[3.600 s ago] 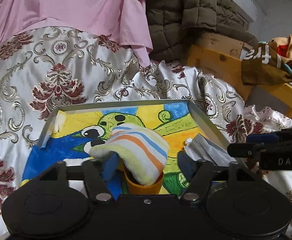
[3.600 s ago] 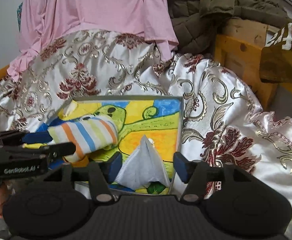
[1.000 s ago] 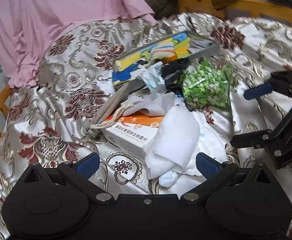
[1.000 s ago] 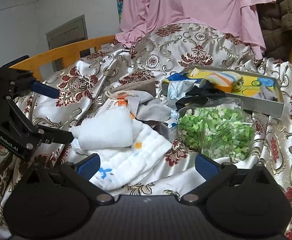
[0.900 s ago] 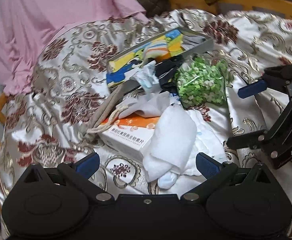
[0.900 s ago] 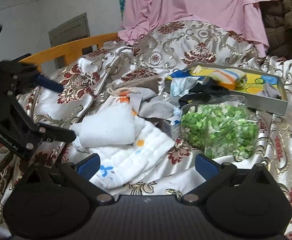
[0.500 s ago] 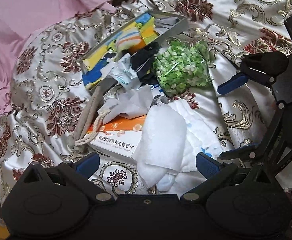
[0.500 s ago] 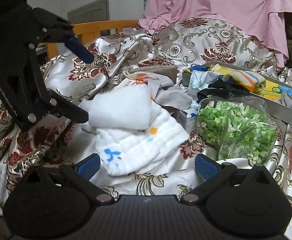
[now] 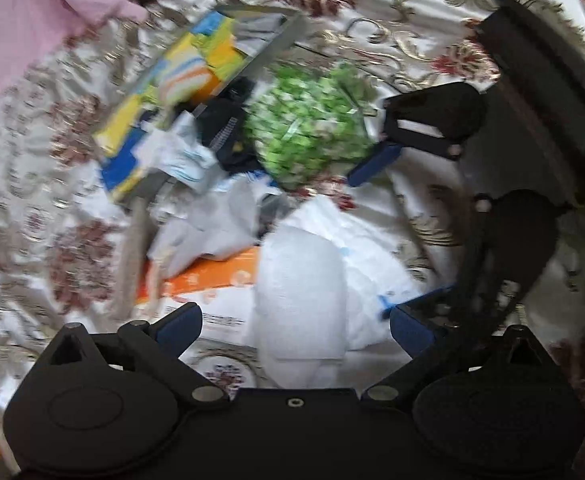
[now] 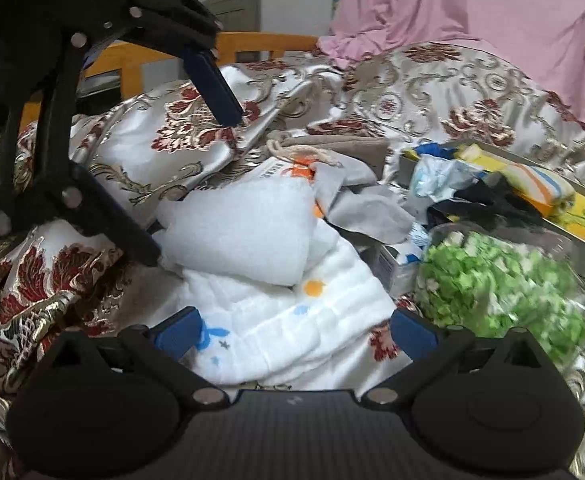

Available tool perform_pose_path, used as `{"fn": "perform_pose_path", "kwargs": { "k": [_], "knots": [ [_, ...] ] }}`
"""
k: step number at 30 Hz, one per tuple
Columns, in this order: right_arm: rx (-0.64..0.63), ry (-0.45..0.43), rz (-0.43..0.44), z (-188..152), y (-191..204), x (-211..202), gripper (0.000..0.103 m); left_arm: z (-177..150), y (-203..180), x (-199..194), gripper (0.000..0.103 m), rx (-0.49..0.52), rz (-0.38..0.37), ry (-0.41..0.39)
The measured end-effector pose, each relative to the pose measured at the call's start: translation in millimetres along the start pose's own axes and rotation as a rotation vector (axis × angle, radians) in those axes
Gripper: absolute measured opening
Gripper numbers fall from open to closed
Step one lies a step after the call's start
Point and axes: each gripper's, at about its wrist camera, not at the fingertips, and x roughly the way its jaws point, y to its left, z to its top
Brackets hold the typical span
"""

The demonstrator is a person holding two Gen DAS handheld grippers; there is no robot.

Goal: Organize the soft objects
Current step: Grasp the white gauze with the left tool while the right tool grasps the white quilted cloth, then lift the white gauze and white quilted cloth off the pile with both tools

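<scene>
The folded plain white cloth [image 9: 298, 280] lies limp atop the white printed quilted towel [image 10: 292, 320], at 12 o'clock between your left gripper's [image 9: 292, 320] wide-spread fingers. It's light and floppy; pinch its thick folded edge. Your right gripper [image 10: 292, 332] is wide too, holding nothing.

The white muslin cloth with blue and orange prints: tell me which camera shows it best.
The right wrist view: the white muslin cloth lies sharp there, prints visible. The left wrist view is blurred, with a plain white folded cloth covering much of it.
</scene>
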Motion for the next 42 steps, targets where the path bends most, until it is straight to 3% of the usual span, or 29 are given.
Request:
{"fn": "perform_pose_path", "kwargs": {
  "k": [4, 7, 12, 17, 19, 21, 25, 27, 28, 36, 42],
  "knots": [
    [-0.056, 0.002, 0.031, 2.7, -1.1, 7.8, 0.103, 1.8, 10.9, 4.8, 0.1, -0.061, -0.059, 0.035],
    [-0.092, -0.003, 0.037, 5.5, 0.0, 12.8, 0.103, 2.4, 11.5, 9.4, 0.097, -0.053, -0.052, 0.053],
    [-0.116, -0.009, 0.046, 8.3, -2.7, 21.1, 0.103, 5.5, 13.5, 18.4, 0.082, -0.061, -0.054, 0.08],
    [-0.122, 0.0, 0.065, 5.5, -5.4, 27.6, 0.103, 10.5, 12.1, 28.8, 0.079, -0.077, -0.081, 0.088],
    [-0.126, 0.006, 0.064, 4.6, -5.0, 28.9, 0.102, 12.5, 11.1, 33.4, 0.073, -0.079, -0.079, 0.092],
    [-0.127, 0.01, 0.06, 3.7, -4.2, 29.1, 0.102, 14.1, 11.3, 38.9, 0.057, -0.092, -0.073, 0.111],
    [-0.116, 0.019, 0.059, 3.2, -4.6, 29.3, 0.1, 13.3, 11.9, 40.1, 0.04, -0.117, -0.063, 0.114],
    [-0.095, 0.027, 0.072, 2.6, -6.2, 30.5, 0.099, 11.3, 13.4, 37.7, 0.023, -0.138, -0.062, 0.103],
    [-0.087, 0.03, 0.074, 1.9, -6.7, 31.0, 0.099, 9.5, 14.6, 35.9, 0.021, -0.156, -0.06, 0.094],
    [0.011, 0.054, 0.104, -1.6, -18.0, 38.7, 0.098, -8.8, 18.0, 21.1, 0.016, -0.283, -0.032, 0.028],
    [0.086, 0.085, 0.16, -3.0, -28.1, 42.1, 0.089, -18.2, 14.3, 14.5, 0.016, -0.356, -0.048, -0.005]
  ]
}}
